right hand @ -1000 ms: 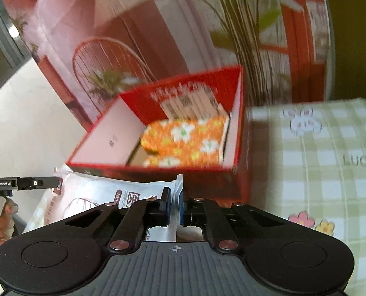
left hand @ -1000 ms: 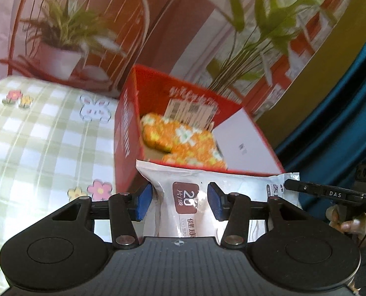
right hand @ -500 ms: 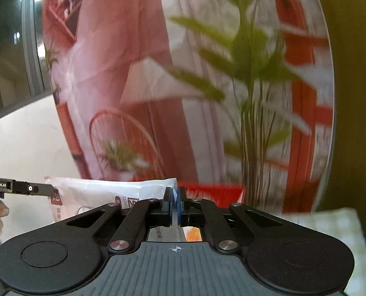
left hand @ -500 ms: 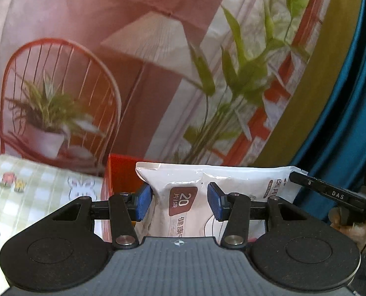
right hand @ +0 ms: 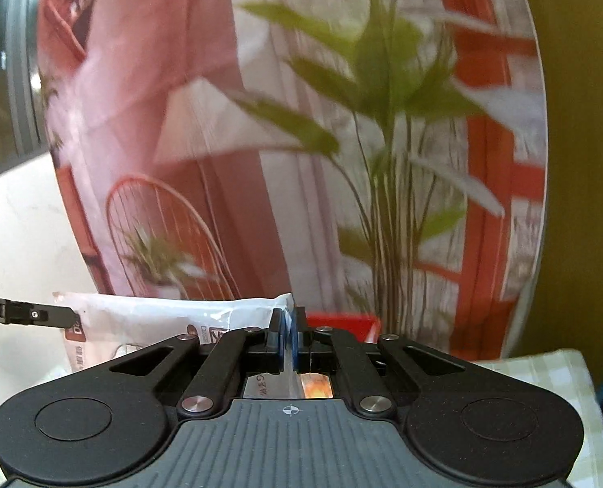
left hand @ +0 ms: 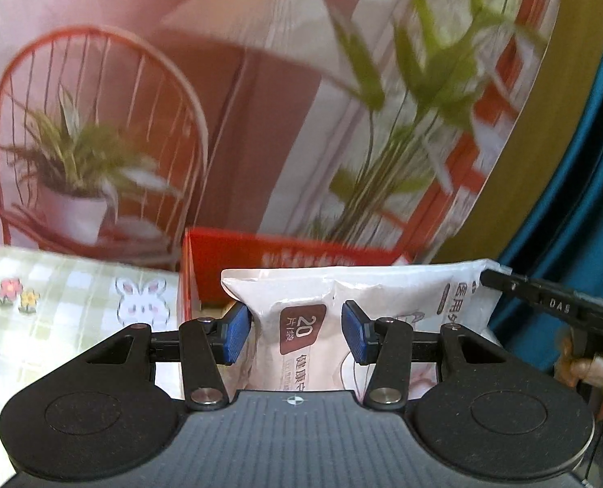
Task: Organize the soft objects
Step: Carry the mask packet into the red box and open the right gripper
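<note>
A white soft pack [left hand: 366,301] with a brown "20" label hangs in the air in front of a red cardboard box [left hand: 285,256]. My left gripper [left hand: 297,333] has its blue pads on both sides of the pack's left end, squeezing it. My right gripper [right hand: 288,337] is shut on the pack's [right hand: 171,321] other sealed edge. The right gripper's finger shows at the pack's right corner in the left wrist view [left hand: 545,305]. The box's rim also shows in the right wrist view [right hand: 338,321]; its inside is hidden.
A green-checked tablecloth [left hand: 66,309] with rabbit and flower prints lies left of the box and also shows in the right wrist view [right hand: 545,370]. A printed backdrop [left hand: 261,101] of a chair and plants stands behind. A blue curtain [left hand: 578,203] hangs at the right.
Both grippers have lifted and tilted up with the pack. The box's inside with the orange floral item has dropped out of sight. In the last half second the box rim came back into view.
</note>
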The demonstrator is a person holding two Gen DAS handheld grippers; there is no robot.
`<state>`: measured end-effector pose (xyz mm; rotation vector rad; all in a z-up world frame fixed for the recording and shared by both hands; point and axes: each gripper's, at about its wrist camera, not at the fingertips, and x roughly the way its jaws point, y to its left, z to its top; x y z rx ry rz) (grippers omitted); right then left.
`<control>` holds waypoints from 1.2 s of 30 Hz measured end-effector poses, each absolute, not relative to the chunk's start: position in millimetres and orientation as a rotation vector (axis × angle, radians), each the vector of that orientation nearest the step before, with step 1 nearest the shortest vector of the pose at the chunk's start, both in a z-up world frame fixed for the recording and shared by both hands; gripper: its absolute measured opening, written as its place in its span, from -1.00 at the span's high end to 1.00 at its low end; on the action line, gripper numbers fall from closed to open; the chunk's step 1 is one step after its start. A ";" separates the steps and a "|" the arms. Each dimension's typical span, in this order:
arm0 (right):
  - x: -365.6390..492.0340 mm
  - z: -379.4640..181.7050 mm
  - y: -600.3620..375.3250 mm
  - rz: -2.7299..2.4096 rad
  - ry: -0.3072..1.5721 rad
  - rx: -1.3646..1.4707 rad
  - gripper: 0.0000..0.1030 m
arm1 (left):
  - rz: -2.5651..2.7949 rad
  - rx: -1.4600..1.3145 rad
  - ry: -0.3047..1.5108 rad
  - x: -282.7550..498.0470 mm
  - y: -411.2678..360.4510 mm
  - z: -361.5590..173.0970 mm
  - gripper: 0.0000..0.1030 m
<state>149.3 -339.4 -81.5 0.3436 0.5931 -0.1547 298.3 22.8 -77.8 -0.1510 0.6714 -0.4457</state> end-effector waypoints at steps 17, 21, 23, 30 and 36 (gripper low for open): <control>183.0 -139.1 -309.3 -0.228 0.824 0.166 0.66 | -0.325 0.021 0.726 323.2 13.3 -100.3 0.01; 187.9 -131.5 -305.3 -0.197 0.799 0.142 0.68 | -0.305 0.048 0.678 326.3 12.3 -87.6 0.49; 193.8 -129.7 -307.4 -0.161 0.797 0.166 0.79 | -0.330 0.046 0.684 328.2 8.3 -87.0 0.53; 205.7 -146.4 -296.4 -0.105 0.867 0.216 0.88 | -0.369 0.072 0.732 326.6 -12.5 -103.6 0.54; 197.3 -149.7 -286.9 -0.138 0.876 0.221 0.72 | -0.371 0.093 0.720 308.8 -15.5 -104.4 0.54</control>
